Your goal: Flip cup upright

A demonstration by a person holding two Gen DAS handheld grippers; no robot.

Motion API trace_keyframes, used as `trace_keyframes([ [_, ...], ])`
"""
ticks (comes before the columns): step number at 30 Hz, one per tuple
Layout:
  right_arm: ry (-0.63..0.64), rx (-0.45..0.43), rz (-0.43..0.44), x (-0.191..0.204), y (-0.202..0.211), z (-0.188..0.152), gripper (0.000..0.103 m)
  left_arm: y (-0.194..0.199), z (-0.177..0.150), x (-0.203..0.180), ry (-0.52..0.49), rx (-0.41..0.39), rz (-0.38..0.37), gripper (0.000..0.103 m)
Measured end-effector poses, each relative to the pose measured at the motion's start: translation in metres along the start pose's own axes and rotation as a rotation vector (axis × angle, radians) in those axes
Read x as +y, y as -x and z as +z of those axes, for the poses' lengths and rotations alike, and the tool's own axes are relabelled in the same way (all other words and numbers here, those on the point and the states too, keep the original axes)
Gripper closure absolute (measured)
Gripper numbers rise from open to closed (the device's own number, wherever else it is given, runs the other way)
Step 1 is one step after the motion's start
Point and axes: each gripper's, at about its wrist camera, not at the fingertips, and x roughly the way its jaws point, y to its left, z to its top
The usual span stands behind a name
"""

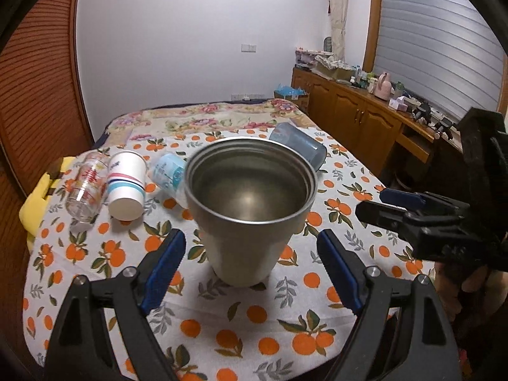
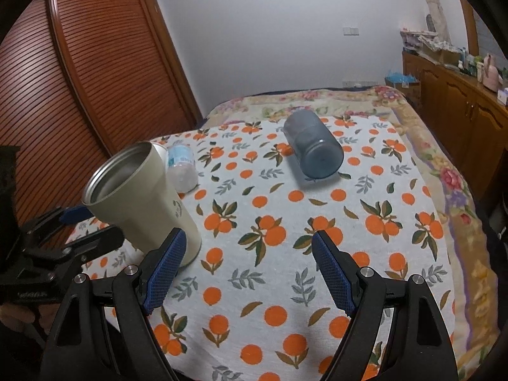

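On the orange-print tablecloth (image 1: 254,327) the steel cup (image 1: 250,209) is standing mouth-up between the spread fingers of my left claw (image 1: 250,266), touching neither, while my right claw (image 2: 246,266) is hovering open and empty, so I judge I'm releasing and should next back away without nudging it.

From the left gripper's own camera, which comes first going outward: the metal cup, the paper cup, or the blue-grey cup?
Order from the left gripper, in the left wrist view:
1. Metal cup: upright between the open fingers, straight ahead.
2. Paper cup: lying on its side, farther back on the left.
3. Blue-grey cup: on its side, behind the metal cup, toward the right.
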Motion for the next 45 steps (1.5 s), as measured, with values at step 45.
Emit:
trace_keyframes([
  [45,0.077,-0.241,-0.13,0.052,0.05,-0.017,0.011,0.066,-0.02,0.036,0.046,-0.174,0.154,0.004],
])
